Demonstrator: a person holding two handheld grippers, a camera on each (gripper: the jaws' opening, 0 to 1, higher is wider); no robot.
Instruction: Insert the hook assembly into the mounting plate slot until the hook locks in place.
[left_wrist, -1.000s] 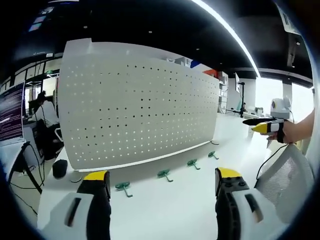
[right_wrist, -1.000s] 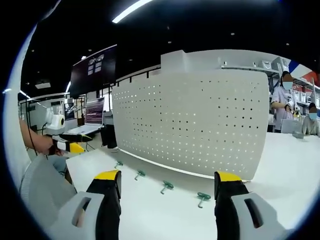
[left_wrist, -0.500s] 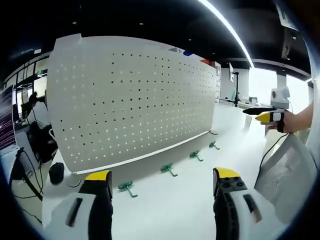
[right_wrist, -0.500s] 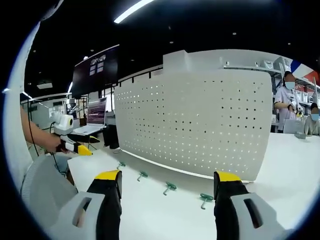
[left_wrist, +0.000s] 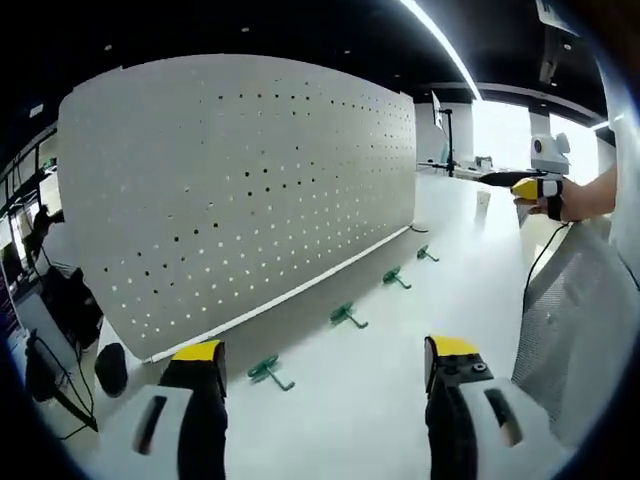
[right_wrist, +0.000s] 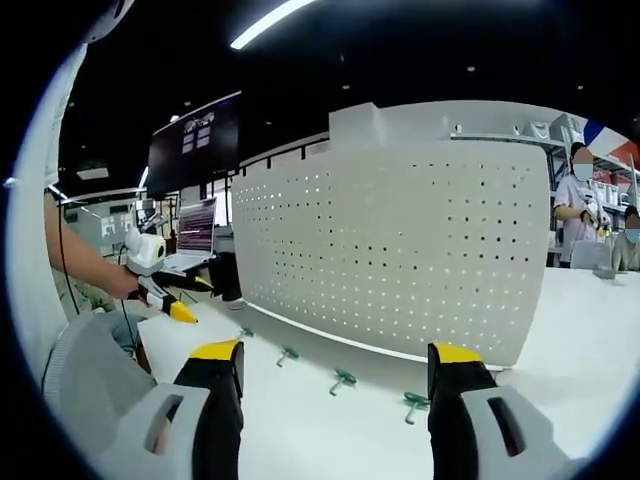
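Plainly, four small green hooks (left_wrist: 346, 316) along the upright white pegboard (left_wrist: 250, 190), both tongs (left_wrist: 325, 365) wide open, empty.

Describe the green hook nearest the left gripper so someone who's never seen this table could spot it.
Find the tall white perforated pegboard panel standing on the white table. Along its foot lies a row of four small green plastic hooks, none yet on the board. The one meant is the end hook of that row, lying between the left gripper jaws in the left gripper view, nearest the dark round object at the panel's corner.
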